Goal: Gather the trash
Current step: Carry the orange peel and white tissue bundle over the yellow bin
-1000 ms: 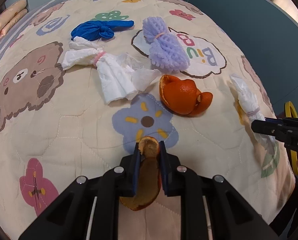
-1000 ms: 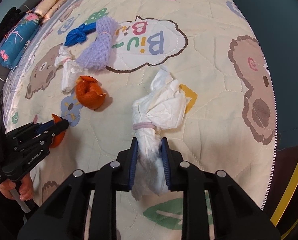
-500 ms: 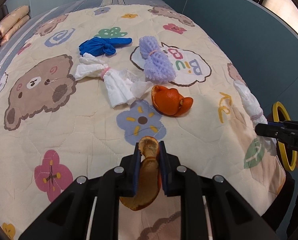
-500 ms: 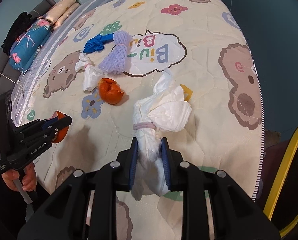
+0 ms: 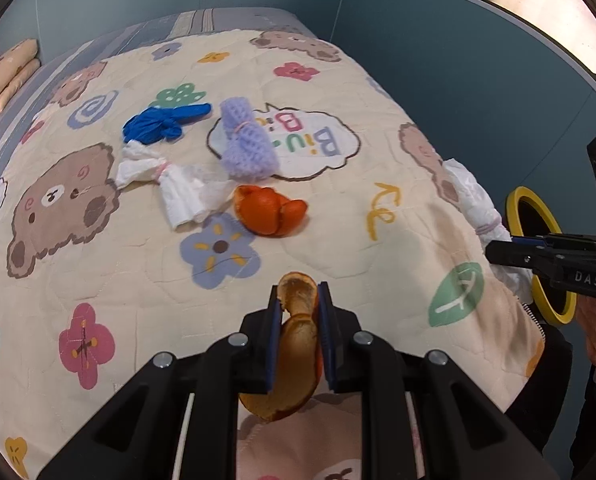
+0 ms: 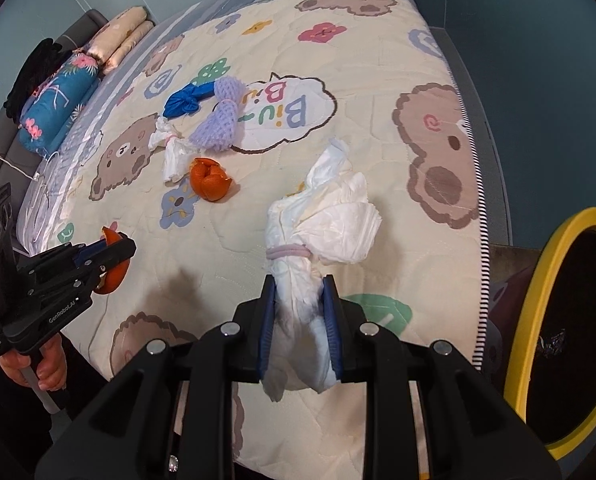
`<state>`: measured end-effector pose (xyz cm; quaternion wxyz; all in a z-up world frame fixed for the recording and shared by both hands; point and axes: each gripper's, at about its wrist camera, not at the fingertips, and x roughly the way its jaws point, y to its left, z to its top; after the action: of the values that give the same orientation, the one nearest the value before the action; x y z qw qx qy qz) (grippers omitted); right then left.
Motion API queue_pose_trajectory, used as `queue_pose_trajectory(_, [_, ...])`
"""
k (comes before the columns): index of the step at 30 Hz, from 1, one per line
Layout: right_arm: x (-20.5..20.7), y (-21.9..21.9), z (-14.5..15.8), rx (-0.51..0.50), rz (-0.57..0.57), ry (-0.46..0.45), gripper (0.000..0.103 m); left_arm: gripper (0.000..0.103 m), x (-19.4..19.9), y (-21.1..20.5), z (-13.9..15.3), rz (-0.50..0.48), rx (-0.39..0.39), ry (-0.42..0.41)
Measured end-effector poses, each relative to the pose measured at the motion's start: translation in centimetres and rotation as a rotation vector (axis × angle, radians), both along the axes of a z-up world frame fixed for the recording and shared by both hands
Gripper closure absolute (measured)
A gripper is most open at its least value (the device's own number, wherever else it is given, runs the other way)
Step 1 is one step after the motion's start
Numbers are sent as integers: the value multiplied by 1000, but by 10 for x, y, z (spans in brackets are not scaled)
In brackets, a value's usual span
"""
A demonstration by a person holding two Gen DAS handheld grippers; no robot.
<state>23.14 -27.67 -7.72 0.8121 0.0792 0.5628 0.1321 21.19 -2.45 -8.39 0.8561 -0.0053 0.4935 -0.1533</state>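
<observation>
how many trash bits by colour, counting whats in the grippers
orange: 2, peel in the left gripper, peel on the quilt
white: 2, wad in the right gripper, wad on the quilt
blue: 1, wad
purple: 1, mesh
total: 6

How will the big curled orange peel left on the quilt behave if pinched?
The curled orange peel shell is hollow, so probably light and may crush or tear. Its rounded base might rock or slide on the soft patterned quilt when nudged.

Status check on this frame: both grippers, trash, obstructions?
Left gripper shut on orange peel strip. Right gripper shut on tied white tissue bundle. Yellow-rimmed bin at right; path unobstructed.
</observation>
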Motion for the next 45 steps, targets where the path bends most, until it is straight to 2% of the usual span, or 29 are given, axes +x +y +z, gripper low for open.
queue_pose_trajectory(23, [-23, -105, 10, 5, -170, -42, 81, 87, -11, -119, 30, -214, -12, -55])
queue_pose_trajectory(38, [-50, -197, 22, -11, -327, -80, 80, 87, -14, -214, 48, -376, -48, -90])
queue_pose_trajectory(45, [-65, -237, 20, -29, -406, -78, 80, 87, -19, -256, 46, -447, -67, -77])
